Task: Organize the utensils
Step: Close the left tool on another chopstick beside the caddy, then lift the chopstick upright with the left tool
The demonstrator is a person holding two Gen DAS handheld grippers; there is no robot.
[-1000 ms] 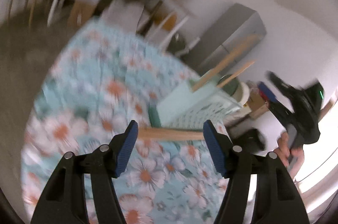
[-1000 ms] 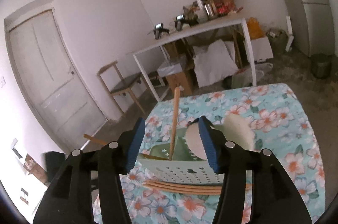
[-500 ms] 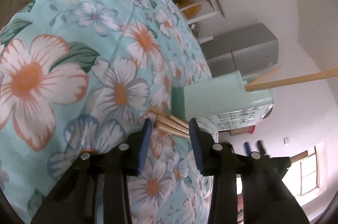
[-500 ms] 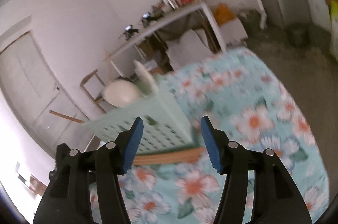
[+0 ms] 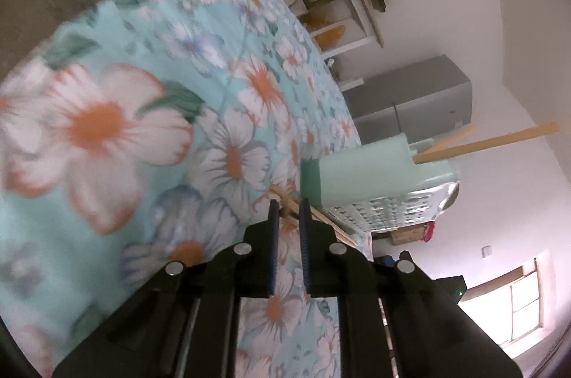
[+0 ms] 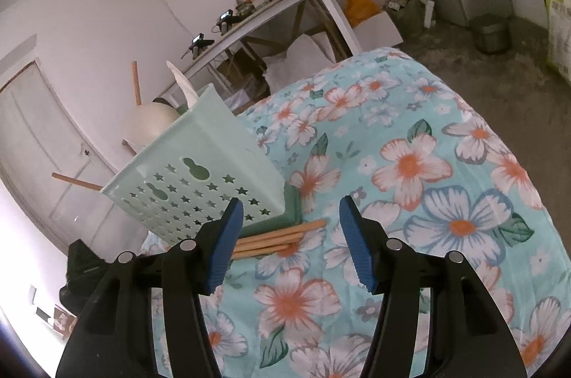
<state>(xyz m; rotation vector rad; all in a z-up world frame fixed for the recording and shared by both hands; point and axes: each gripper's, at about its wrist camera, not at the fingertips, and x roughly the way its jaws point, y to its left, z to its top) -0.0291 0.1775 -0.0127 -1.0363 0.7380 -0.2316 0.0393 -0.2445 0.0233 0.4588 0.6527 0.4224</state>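
left tongs (image 5: 286, 210) pinch chopsticks (image 5: 289, 206); right tongs (image 6: 291, 228) wide apart.

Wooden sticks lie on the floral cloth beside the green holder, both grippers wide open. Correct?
Not quite. The right gripper is wide open, but the left gripper is nearly shut around the ends of the wooden sticks, per the left wrist view. Otherwise correct.
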